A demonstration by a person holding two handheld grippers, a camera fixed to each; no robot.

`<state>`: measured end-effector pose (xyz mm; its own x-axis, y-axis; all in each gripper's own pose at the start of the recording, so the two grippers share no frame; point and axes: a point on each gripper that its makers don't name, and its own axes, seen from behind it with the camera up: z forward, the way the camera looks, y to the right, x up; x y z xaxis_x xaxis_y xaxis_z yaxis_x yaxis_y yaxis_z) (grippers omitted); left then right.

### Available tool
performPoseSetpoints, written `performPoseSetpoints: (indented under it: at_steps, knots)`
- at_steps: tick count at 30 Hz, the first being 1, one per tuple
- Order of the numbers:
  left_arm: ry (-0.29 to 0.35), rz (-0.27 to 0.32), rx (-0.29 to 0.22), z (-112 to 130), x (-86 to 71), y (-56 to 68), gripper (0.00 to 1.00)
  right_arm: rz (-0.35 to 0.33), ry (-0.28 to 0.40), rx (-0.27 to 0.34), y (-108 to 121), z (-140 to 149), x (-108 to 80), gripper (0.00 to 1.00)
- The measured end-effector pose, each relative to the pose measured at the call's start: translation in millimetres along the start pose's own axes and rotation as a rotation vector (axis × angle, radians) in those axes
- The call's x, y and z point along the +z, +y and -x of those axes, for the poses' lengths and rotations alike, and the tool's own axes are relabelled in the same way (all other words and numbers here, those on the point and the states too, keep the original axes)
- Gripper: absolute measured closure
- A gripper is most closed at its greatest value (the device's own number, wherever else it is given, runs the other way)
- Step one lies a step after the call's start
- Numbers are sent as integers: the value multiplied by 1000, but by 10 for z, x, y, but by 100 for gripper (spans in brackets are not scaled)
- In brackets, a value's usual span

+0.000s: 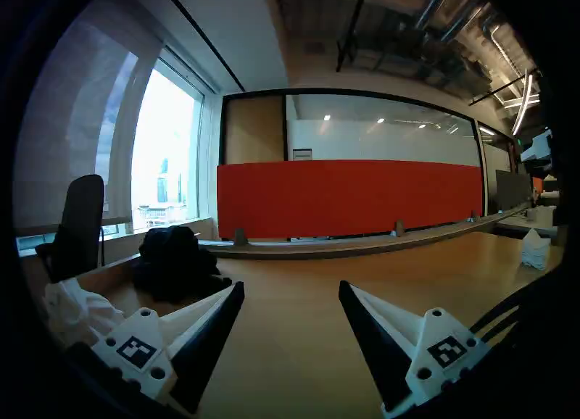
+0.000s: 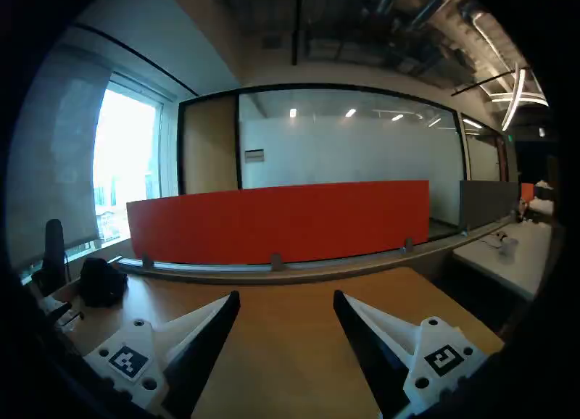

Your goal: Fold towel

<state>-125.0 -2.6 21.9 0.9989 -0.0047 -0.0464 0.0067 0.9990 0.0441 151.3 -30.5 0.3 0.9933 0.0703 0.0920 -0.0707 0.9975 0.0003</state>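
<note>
In the left gripper view, a crumpled white towel (image 1: 72,310) lies at the far left of the bench (image 1: 406,267), just beside a black bundle (image 1: 174,263). The left claw (image 1: 290,285) gapes, holding nothing. In the right gripper view, the right claw (image 2: 286,294) is likewise spread wide over the bench.

In the left gripper view, a partition (image 1: 348,198) stands along the far edge of the desk (image 1: 304,303). A heap of fabric (image 1: 174,263) lies on the desk at the left. A loose cloth (image 1: 72,310) lies nearer and further left. A chair (image 1: 76,223) stands behind both, before the window (image 1: 163,158). A small folded item (image 1: 535,251) sits at the desk's right.
</note>
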Motion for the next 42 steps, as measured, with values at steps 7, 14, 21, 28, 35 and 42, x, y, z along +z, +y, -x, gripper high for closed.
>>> performPoseSetpoints:
  at_steps: [7,14,21,28,35,42]
  knots:
    - [-3,1,-11,140,6,40,3,4,8,-3,48,48,-23,0]
    - [-5,3,-3,188,16,60,3,10,7,-4,92,57,-42,0]
    - [-8,-3,-18,200,27,19,3,12,6,-7,121,57,-39,0]
    - [-8,-4,-18,193,22,15,3,13,2,-6,138,68,-30,0]
    - [-9,-6,-19,189,22,-2,3,12,0,-10,137,89,-30,0]
    - [-9,-8,-19,196,28,-6,3,10,-2,-11,138,85,-18,0]
